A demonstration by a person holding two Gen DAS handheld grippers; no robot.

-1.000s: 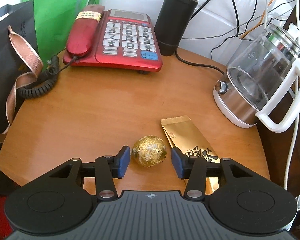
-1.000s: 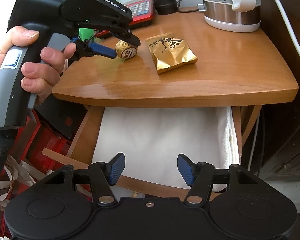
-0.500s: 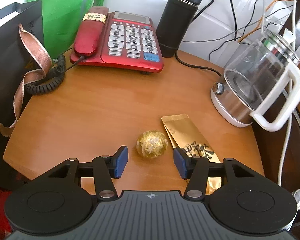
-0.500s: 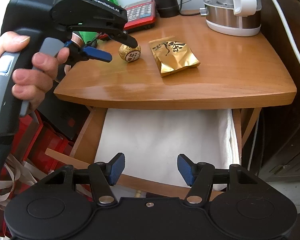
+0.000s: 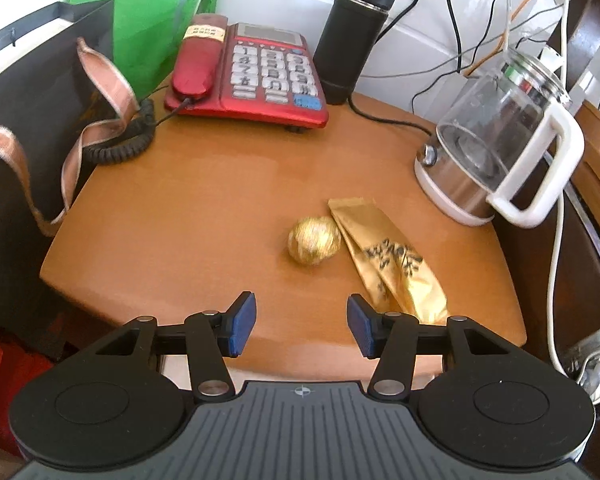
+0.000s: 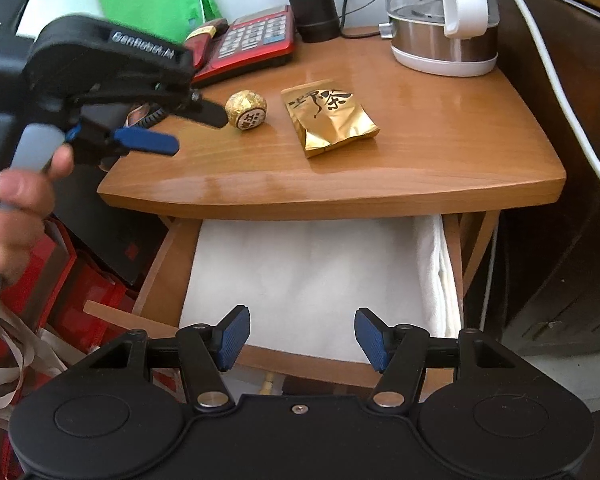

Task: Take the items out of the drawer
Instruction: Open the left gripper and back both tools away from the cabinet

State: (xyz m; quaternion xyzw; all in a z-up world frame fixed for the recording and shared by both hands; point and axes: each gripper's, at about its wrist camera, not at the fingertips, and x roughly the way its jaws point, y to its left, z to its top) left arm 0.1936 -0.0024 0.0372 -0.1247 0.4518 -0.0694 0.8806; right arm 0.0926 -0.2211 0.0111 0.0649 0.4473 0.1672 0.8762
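Two gold-wrapped items lie on the wooden tabletop [image 6: 440, 148] near its front edge: a foil ball [image 6: 246, 110] and, just beside it, a flat gold packet [image 6: 329, 118]. Below, the open drawer [image 6: 454, 256] holds only a white cloth [image 6: 312, 276]. The left gripper [image 5: 302, 329] hangs spread and empty at the front-left edge; the right gripper [image 6: 301, 338] hovers spread over the drawer. A glass kettle [image 5: 496, 152] stands empty at the right edge.

Bright daylight, glare on the tabletop [image 6: 340, 168]; fisheye bends edges; hand [image 6: 12, 216] motion-blurred in right view.
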